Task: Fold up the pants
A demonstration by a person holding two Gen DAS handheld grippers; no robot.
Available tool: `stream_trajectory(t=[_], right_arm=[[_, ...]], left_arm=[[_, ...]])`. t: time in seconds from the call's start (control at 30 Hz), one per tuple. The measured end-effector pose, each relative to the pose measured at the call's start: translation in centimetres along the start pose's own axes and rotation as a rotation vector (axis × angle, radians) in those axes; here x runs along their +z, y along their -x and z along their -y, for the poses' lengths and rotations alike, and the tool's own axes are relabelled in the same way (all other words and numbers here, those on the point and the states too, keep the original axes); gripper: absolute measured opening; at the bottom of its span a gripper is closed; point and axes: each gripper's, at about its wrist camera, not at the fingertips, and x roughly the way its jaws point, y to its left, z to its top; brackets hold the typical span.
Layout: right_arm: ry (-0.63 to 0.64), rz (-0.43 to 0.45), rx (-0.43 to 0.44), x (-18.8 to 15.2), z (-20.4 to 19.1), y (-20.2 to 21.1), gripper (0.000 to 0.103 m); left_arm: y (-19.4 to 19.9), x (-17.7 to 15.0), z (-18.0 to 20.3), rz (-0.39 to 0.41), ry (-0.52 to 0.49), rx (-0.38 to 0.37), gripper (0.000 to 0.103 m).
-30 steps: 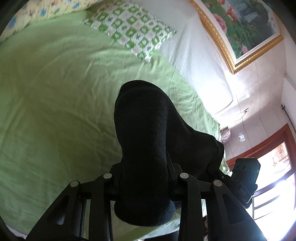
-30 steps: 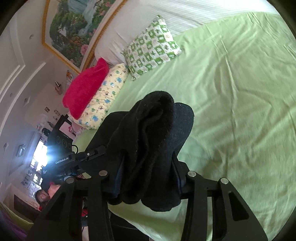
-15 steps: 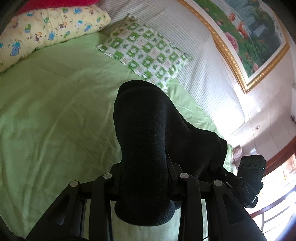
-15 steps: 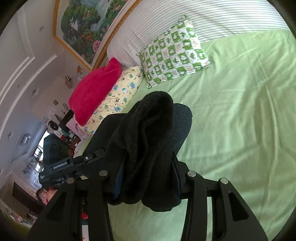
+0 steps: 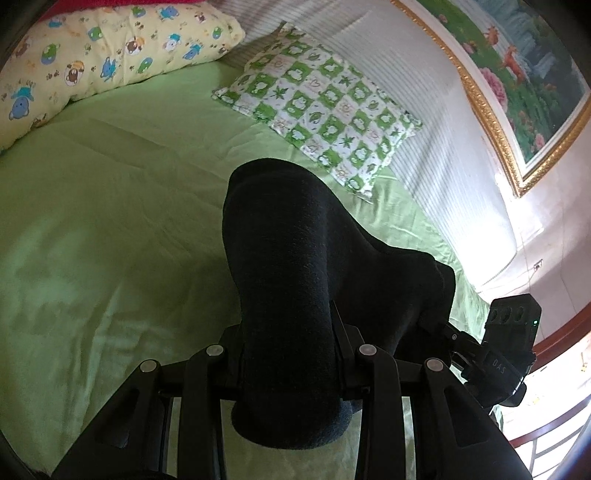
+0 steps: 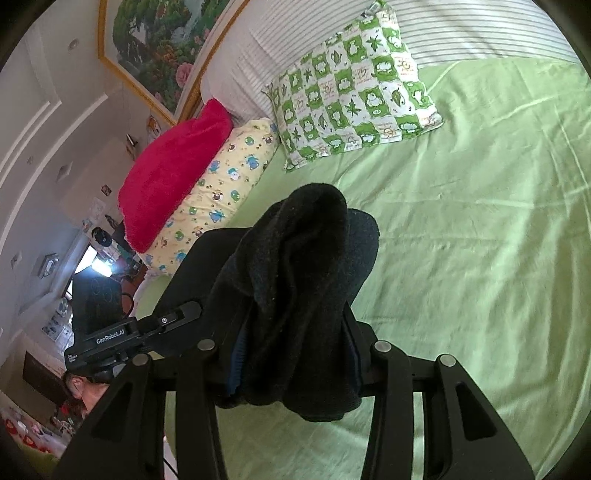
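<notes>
The black pants [image 5: 288, 280] hang between my two grippers, held up above the green bed sheet [image 5: 110, 229]. My left gripper [image 5: 290, 354] is shut on a thick bunch of the black fabric, which hides its fingertips. My right gripper [image 6: 295, 354] is shut on another bunch of the pants [image 6: 306, 280], fingertips also hidden. The right gripper shows at the right edge of the left wrist view [image 5: 506, 354]. The left gripper shows at the left of the right wrist view [image 6: 122, 332].
A green-and-white checked pillow [image 5: 325, 99] and a yellow animal-print pillow [image 5: 92, 59] lie at the head of the bed, with a red pillow [image 6: 173, 166] on the yellow one. A striped headboard cushion [image 6: 461, 29] and a gold-framed painting [image 5: 517, 74] stand behind.
Both grippers have tilted and moved toward the head of the bed with the pants still held; the pillows now sit lower and larger in both views.
</notes>
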Motion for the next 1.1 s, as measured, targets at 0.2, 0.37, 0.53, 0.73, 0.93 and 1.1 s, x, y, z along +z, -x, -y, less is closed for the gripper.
stream_trajectory(t=[0.2, 0.37, 0.53, 0.73, 0.93, 1.1], right_arm=[[0.013, -0.034, -0.029, 0.2, 1.0, -1.6, 0.049], [0.022, -0.051, -0.123, 0.0, 2.6, -1.9, 0.061], [-0.007, -0.048, -0.119, -0.1, 4.4, -1.8, 0.070], [-0.024, -0.042, -0.123, -0.3, 5.7, -2.3, 0.080], [-0.041, -0.018, -0.109, -0.4, 4.9, -1.1, 0.080], [-0.039, 0.015, -0.102, -0.9, 3.4, 0.9, 0.081]], left_arm=[[-1.4, -0.3, -0.6, -0.011, -0.025, 0.061, 0.038], [-1.8, -0.7, -1.5, -0.011, -0.033, 0.101, 0.061], [-1.9, -1.3, -2.6, -0.001, -0.004, 0.111, 0.073], [-2.3, -1.7, -1.6, 0.009, -0.077, 0.180, 0.078], [-1.3, -2.0, -0.2, 0.018, -0.130, 0.244, 0.078], [-0.3, -2.9, 0.5, 0.023, -0.177, 0.280, 0.078]])
